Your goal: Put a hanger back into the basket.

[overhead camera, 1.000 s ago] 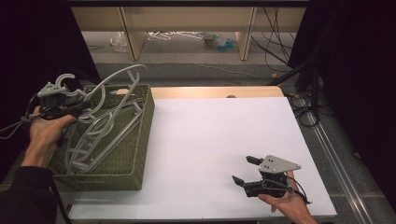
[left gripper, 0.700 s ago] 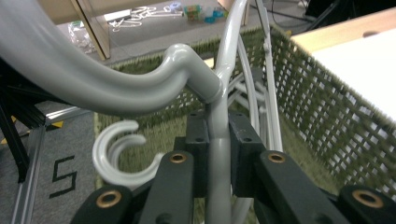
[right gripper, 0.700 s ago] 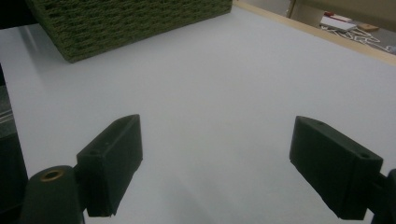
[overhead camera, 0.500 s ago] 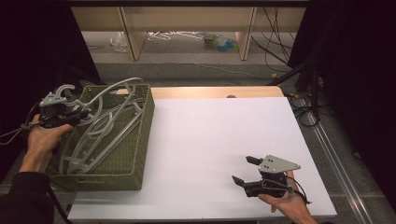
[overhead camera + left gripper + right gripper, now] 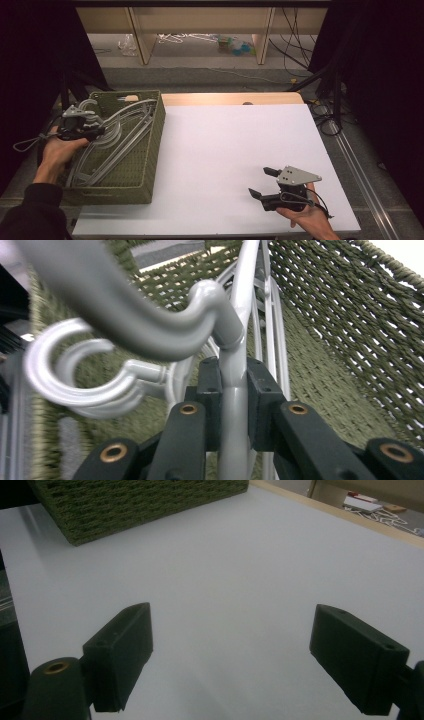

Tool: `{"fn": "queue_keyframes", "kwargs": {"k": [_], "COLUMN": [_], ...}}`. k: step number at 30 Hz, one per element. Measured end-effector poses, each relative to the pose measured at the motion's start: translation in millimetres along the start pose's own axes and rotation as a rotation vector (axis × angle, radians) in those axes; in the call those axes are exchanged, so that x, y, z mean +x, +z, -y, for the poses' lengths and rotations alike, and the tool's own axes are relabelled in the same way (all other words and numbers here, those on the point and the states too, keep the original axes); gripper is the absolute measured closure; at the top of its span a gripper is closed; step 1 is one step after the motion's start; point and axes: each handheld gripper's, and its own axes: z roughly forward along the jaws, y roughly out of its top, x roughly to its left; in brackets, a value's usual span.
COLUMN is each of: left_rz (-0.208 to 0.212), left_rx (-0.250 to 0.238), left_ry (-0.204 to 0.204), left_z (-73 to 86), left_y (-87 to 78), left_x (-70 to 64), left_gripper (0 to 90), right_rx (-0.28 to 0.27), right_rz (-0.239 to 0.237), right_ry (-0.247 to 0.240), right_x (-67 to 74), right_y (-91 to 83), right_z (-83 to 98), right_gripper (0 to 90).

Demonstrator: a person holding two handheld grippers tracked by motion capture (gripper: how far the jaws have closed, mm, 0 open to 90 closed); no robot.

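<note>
A green woven basket (image 5: 152,150) stands at the table's left and holds several grey plastic hangers (image 5: 125,137). My left gripper (image 5: 98,131) is over the basket's left side, low among the hooks. In the left gripper view its jaws (image 5: 233,385) are shut on the neck of one grey hanger (image 5: 231,335), just below its hook, and other hooks (image 5: 75,385) curl beside it. My right gripper (image 5: 260,181) rests near the table's front right with its jaws wide apart. Nothing lies between the pads (image 5: 122,645) but white tabletop.
The white tabletop (image 5: 235,145) stretches from the basket to the right edge. In the right gripper view the basket's outer wall (image 5: 140,505) stands far off across it. Beyond the table are wooden shelf legs, cables and scattered items on the floor (image 5: 200,40).
My left hand has sunk with the grey hanger, whose loops stood above the basket's rim before and now lie down inside it. The right gripper has stayed put.
</note>
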Motion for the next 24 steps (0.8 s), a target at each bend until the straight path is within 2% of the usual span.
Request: {"fn": "queue_keyframes", "kwargs": {"k": [1,2,3,4,5,9,11,13,14,16,19,22,24], "left_rz": [0.005,0.003,0.003,-0.007,-0.017,-0.083,-0.098,-0.145,-0.155,-0.148,-0.160,-0.157,-0.151], "left_rx": [-0.015,0.001,-0.004,0.004,0.012,0.023,0.059,0.093,0.094,0.074,0.081,0.030,0.001], "left_ry": [-0.022,-0.016,-0.048,-0.036,-0.068,-0.075,-0.104,-0.111,-0.129,-0.170,-0.173,-0.207,-0.213], "left_z": [0.7,0.6,1.0,1.4,2.5,6.8,10.1,14.9,17.1,20.5,23.2,22.6,21.4], "left_y": [2.4,2.0,2.7,2.4,3.2,11.6,16.9,23.5,24.6,24.4,20.3,12.5,7.2], "left_x": [-1.4,-1.2,-3.3,-1.4,-2.4,2.2,2.5,0.9,1.7,5.0,7.1,8.0,6.6], "left_gripper": [78.6,78.4,78.2,78.1,77.9,77.3,76.8,74.2,73.6,71.8,67.8,61.9,61.4], "right_rx": [0.008,0.007,0.007,0.000,0.010,0.024,0.008,0.011,0.011,0.011,0.011,0.014,0.014], "right_rz": [-0.004,-0.004,-0.005,-0.002,-0.006,-0.002,-0.007,-0.006,-0.006,-0.006,-0.006,-0.008,-0.006], "right_ry": [0.001,0.001,0.001,0.001,0.002,-0.003,-0.003,0.002,0.003,0.003,0.005,0.004,0.001], "right_x": [0.0,0.0,0.0,0.1,0.1,0.6,0.4,0.1,-0.2,-0.2,-0.7,-0.3,-0.2], "right_y": [-0.9,-0.7,-0.7,0.2,-0.4,-1.8,-0.6,-0.4,-0.4,-0.4,-0.2,0.5,1.1], "right_z": [-0.3,-0.3,-0.5,-0.2,-0.3,-1.2,-0.6,-0.5,-0.5,-0.3,-0.4,-0.4,-0.6], "right_gripper": [18.3,18.3,18.3,18.3,18.3,18.3,18.3,18.3,18.3,18.3,18.3,18.3,18.3]}}
